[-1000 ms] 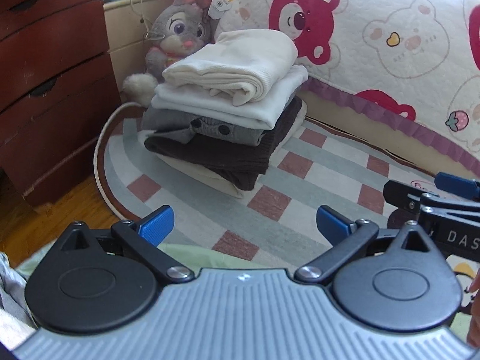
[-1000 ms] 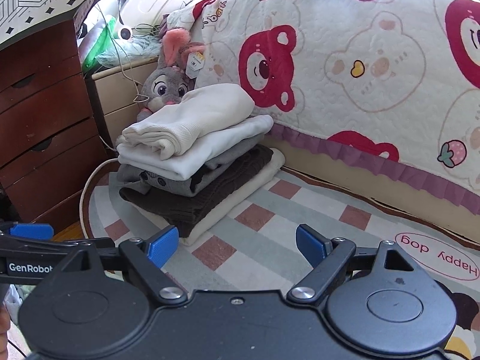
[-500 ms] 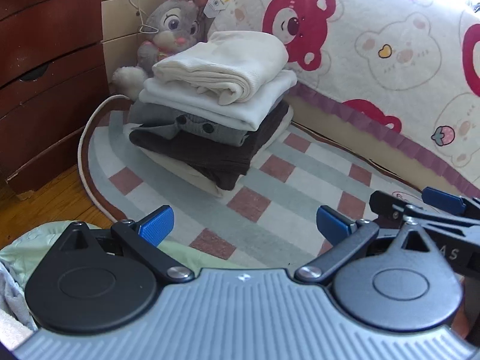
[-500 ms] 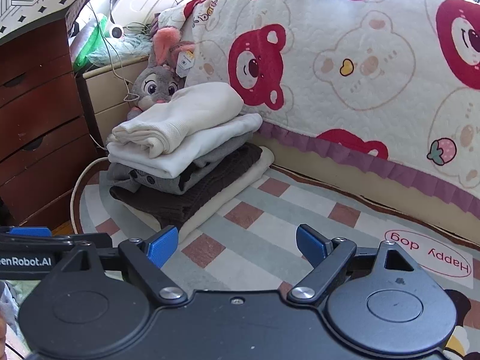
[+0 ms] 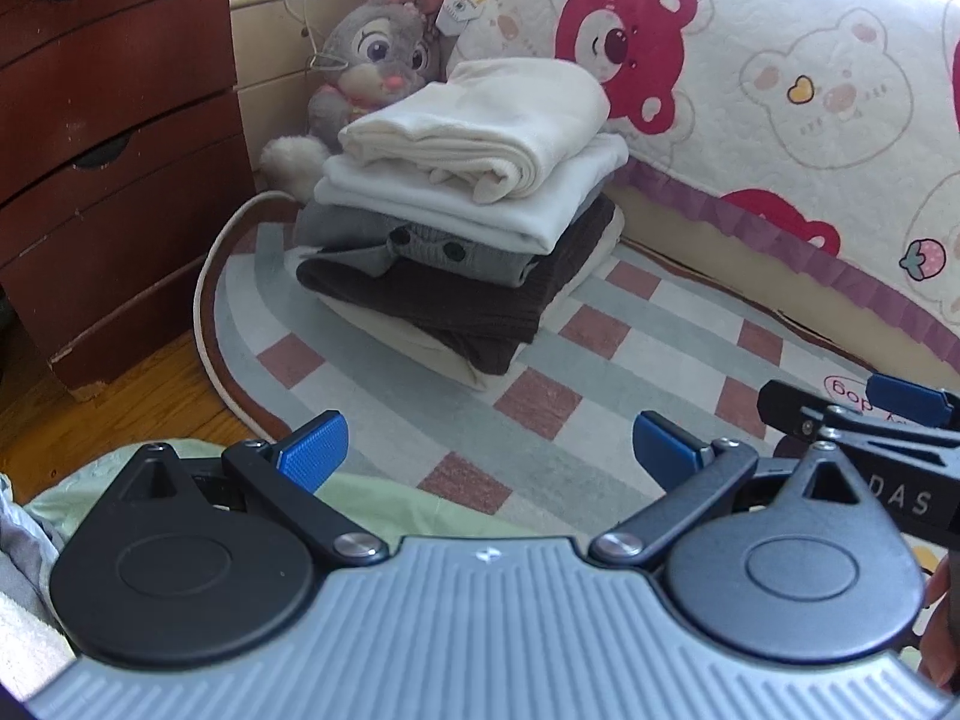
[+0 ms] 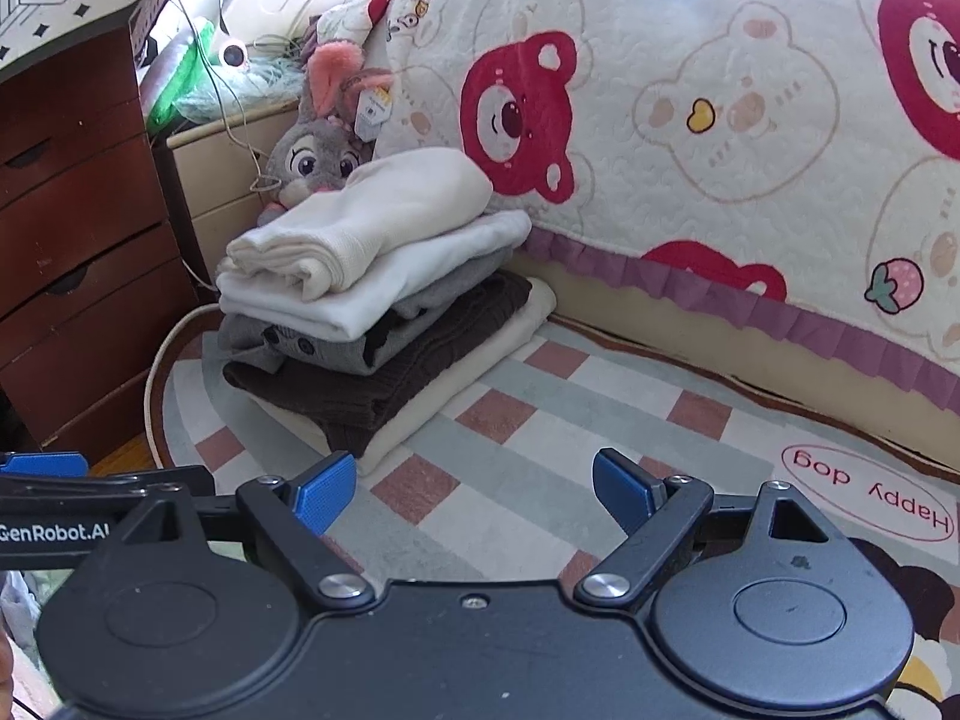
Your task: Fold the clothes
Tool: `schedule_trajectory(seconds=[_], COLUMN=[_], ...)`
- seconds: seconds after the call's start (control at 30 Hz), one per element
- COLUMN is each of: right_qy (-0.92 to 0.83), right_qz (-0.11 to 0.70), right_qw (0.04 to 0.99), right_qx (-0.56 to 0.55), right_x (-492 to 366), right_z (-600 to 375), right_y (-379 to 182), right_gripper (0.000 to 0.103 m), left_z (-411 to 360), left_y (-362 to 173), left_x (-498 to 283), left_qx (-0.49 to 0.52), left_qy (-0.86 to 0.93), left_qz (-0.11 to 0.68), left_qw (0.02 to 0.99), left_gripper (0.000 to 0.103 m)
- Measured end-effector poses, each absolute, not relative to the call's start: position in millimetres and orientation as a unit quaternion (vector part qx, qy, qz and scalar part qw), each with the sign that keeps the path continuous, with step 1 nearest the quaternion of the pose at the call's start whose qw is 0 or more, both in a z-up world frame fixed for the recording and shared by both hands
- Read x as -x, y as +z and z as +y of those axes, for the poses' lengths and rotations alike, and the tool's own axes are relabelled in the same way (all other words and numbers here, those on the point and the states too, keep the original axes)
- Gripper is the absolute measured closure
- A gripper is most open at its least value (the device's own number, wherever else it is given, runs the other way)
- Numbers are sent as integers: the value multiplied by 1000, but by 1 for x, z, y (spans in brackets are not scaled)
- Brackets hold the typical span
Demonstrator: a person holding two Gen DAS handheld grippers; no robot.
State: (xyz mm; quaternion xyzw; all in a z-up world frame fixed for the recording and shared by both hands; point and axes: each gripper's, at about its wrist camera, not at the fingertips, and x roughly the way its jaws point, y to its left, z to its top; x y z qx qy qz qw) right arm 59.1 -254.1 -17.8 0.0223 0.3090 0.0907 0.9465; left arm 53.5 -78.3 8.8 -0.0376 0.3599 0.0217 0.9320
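A stack of folded clothes [image 5: 474,210] [image 6: 372,294] rests on the checked rug: cream knit on top, then white, grey with buttons, dark brown and cream at the bottom. My left gripper [image 5: 486,456] is open and empty, held above the rug short of the stack. A pale green garment [image 5: 384,498] lies just under it, and grey cloth [image 5: 24,540] shows at the lower left. My right gripper [image 6: 474,483] is open and empty too, to the right of the left one and equally short of the stack. Each gripper shows at the edge of the other's view.
A grey plush rabbit [image 5: 372,54] sits behind the stack. A dark wooden chest of drawers [image 5: 108,138] stands at the left on the wooden floor. A bed with a bear-print quilt [image 6: 720,120] borders the rug [image 6: 540,408] at the back and right.
Both views have drifted a little, the stack shifting slightly in frame. Both grippers stay open and empty.
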Motion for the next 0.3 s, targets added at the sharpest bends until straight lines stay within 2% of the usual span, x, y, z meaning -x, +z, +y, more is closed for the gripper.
schedule_trajectory(seconds=[0.3], right_qy=[89], right_qz=[312], right_qw=[946], right_qx=[-15], right_x=[-57], right_z=[-251], right_y=[-19], right_gripper=[14], left_z=[-79], left_y=[8], left_x=[-52], left_qx=[22], left_qy=[34], left_qz=[367], left_qw=[929], left_gripper=[0])
